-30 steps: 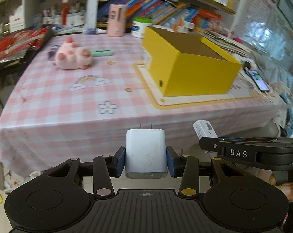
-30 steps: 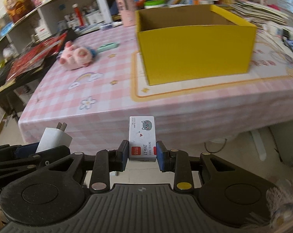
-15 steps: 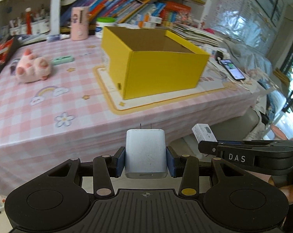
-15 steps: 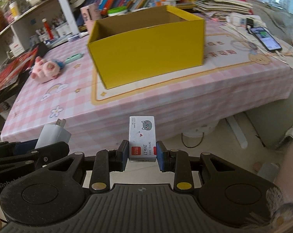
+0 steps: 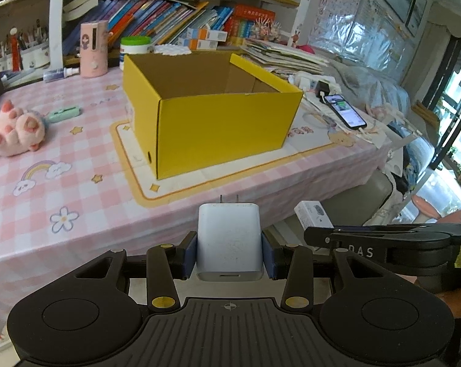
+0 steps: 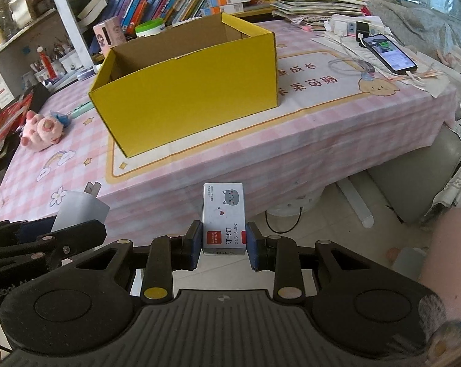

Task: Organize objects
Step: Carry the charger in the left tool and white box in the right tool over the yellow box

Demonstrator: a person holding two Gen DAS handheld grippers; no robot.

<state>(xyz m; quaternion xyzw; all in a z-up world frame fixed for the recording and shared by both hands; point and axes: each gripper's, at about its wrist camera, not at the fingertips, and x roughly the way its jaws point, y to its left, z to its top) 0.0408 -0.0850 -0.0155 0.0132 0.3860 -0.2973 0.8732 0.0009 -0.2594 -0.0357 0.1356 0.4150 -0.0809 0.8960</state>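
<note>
My left gripper is shut on a white plug charger, prongs pointing forward. A small white staple box with a cat drawing is clamped in my shut right gripper. Both grippers hover side by side in front of the table's near edge, short of the open yellow cardboard box that stands on a cream mat. In the left wrist view the right gripper shows at the right with the staple box. In the right wrist view the charger shows at the left.
A pink plush pig and a green pen-like item lie left of the box on the pink checked tablecloth. A phone on a cable lies at the right. Cups, a jar and bookshelves stand behind. A grey seat sits below the table's right end.
Both grippers have swung to the right along the table's front edge, bringing the yellow box to the middle of each view. Each still holds its object.
</note>
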